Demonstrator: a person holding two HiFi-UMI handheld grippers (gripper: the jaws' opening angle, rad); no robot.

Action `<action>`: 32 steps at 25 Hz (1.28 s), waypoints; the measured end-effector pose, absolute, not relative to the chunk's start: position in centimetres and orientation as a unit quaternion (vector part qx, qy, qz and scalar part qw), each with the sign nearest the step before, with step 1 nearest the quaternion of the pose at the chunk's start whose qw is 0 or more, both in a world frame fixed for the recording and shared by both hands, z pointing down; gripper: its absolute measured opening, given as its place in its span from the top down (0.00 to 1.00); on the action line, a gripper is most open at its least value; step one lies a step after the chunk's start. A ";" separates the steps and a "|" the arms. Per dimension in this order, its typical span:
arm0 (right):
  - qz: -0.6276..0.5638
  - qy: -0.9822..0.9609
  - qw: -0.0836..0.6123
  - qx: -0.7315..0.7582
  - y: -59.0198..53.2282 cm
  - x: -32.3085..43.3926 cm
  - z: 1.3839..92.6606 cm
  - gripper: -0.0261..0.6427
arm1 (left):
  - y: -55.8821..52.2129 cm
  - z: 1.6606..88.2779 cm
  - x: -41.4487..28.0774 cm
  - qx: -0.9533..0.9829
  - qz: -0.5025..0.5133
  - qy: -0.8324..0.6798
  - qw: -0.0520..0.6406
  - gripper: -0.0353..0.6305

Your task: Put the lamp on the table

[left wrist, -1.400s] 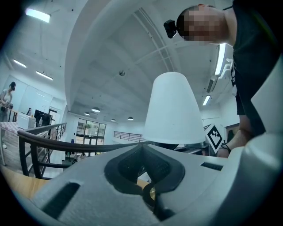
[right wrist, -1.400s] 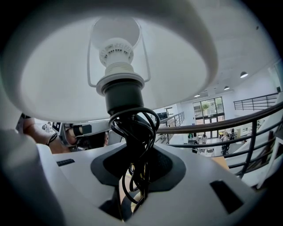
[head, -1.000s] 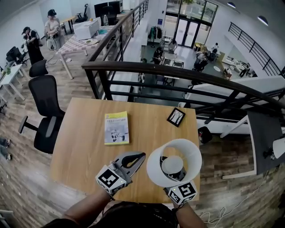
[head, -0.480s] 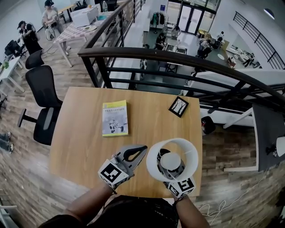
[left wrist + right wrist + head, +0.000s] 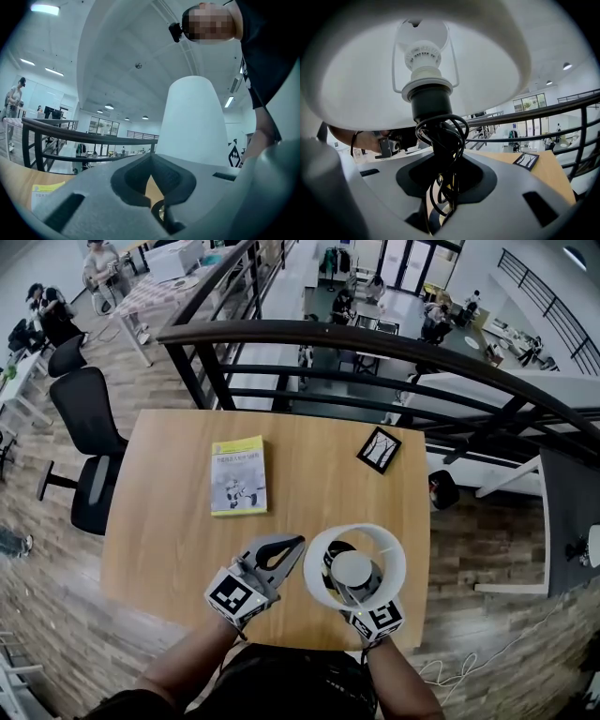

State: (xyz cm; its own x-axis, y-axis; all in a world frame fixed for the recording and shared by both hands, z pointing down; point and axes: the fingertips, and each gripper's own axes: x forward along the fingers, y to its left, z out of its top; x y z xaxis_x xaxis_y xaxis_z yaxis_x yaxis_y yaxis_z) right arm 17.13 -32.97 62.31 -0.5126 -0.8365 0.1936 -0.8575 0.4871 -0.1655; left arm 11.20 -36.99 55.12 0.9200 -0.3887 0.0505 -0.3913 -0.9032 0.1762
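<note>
White-shaded lamp (image 5: 354,566) upright over the near right part of the wooden worktop (image 5: 169,521), shade opening turned up toward the head camera; cannot tell whether its foot rests on the wood or hangs clear. Clamps the lamp's dark stem, with the black cord (image 5: 440,136) wound round it, between the jaws of the right tool (image 5: 444,168) just below the bulb socket, and holds the left tool (image 5: 292,546) just beside the shade with jaws closed together on nothing. Farther back on the worktop, well apart: a yellow-green book (image 5: 238,475) at the left and a small black-framed picture (image 5: 379,449) at the right.
</note>
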 end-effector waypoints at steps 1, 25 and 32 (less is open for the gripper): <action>0.122 -0.863 0.041 0.489 -33.1 17.3 62.7 0.79 | -37.1 55.5 11.3 0.975 0.010 -0.202 0.094 0.94; 0.148 -0.862 0.045 0.482 -34.6 19.5 71.5 0.79 | -38.3 59.9 12.2 0.970 0.047 -0.216 0.099 0.94; 0.156 -0.858 0.044 0.487 -33.3 19.9 72.7 0.79 | -38.0 60.1 12.1 0.970 0.052 -0.214 0.101 0.94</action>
State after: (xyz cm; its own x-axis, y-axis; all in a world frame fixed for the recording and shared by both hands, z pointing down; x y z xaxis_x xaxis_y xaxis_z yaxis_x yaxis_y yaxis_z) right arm 19.93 -33.33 72.70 -0.5218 -0.8222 0.2274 -0.8497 0.4773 -0.2240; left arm 12.14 -38.02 60.08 0.9028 -0.4048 0.1449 -0.4260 -0.8881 0.1729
